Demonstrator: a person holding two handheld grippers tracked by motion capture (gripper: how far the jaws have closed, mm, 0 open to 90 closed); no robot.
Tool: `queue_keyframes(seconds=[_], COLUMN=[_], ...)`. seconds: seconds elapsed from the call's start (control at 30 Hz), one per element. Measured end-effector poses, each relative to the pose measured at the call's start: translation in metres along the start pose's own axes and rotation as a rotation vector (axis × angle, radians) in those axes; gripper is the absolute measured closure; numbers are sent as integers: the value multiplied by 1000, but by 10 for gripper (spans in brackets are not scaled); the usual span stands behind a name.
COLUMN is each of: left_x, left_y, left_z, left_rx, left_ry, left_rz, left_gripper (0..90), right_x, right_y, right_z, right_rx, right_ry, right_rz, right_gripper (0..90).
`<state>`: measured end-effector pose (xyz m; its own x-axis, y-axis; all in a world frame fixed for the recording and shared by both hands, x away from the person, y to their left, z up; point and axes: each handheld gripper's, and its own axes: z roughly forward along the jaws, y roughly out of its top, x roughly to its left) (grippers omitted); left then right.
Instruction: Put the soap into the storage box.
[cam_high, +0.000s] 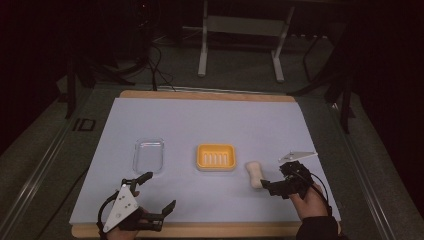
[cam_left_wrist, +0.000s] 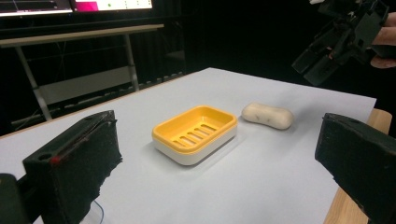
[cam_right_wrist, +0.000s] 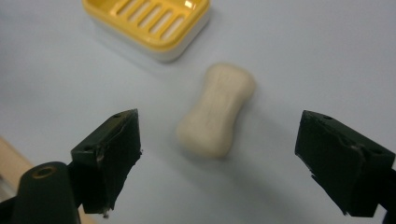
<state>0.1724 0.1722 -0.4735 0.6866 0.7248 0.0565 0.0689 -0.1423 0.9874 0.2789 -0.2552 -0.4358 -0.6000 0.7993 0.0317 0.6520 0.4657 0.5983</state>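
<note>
The right gripper (cam_high: 265, 186) is hovering just at the near end of the bar of soap (cam_high: 254, 173), with its jaws standing wide apart and nothing pressed between them. In the right gripper view the soap (cam_right_wrist: 217, 110) is lying on the tabletop (cam_right_wrist: 303, 56) ahead of the two black jaws, roughly centred between them and clear of both pads. The soap is a pale, cream-coloured bar pinched in at the middle, and it is resting flat, slightly angled, just to the right of the yellow soap dish (cam_high: 216, 157) as the high view shows it, close beside it but not touching.

The soap dish (cam_left_wrist: 195, 133) is sitting near the middle of the tabletop, with a slotted yellow insert over a white base. A clear plastic lid (cam_high: 149, 155) is lying to its left, well apart from it.

The left gripper (cam_high: 156, 196) is hanging over the near left part of the tabletop (cam_high: 210, 115), its jaws also spread wide and holding nothing. In the left gripper view the right gripper (cam_left_wrist: 327, 53) is showing at the upper right, above and beyond the soap (cam_left_wrist: 267, 115).
</note>
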Motion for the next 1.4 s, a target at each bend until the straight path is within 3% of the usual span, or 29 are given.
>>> queue_keyframes(seconds=[0.2,0.43,0.5,0.57,0.63,0.7,0.73,0.83,0.93,1.03,1.1,1.17,1.4], left_x=[0,-1,-1,-1,-1,-1,-2,-2,-2,-2,-2,-2,-2], left_y=[1,1,1,1,1,1,2,2,2,2,2,2,2], left_z=[-2,-1,-1,-1,-1,-1,-1,-1,-1,-1,-1,-2,-1], left_rx=[-17,-12,-12,-11,-12,-12,-13,-15,-15,-17,-17,-17,-18], left_ry=[7,-6,-7,-9,-12,-14,-14,-15,-16,-15,-14,-11,-13], left_rz=[11,10,9,9,9,10,11,12,13,14,14,18,15], left_gripper=[2,2,1,1,1,1,1,1,1,1,1,1,1], right_x=[8,13,13,13,13,12,11,6,5,9,13,17,25], right_y=[0,-1,-2,-3,-5,-5,-6,-6,-7,-7,-6,-5,2], right_z=[2,14,16,20,23,27,28,32,40,46,50,53,61], right_rx=[51,153,155,209,216,271,266,314,382,428,450,457,517], right_ry=[-13,-17,-23,-4,2,39,46,133,139,92,43,55,11], right_rz=[-34,-44,-36,-39,-33,-20,-16,49,83,100,109,112,151], right_gripper=[163,179,195,198,203,192,225,171,196,220,123,104,129])
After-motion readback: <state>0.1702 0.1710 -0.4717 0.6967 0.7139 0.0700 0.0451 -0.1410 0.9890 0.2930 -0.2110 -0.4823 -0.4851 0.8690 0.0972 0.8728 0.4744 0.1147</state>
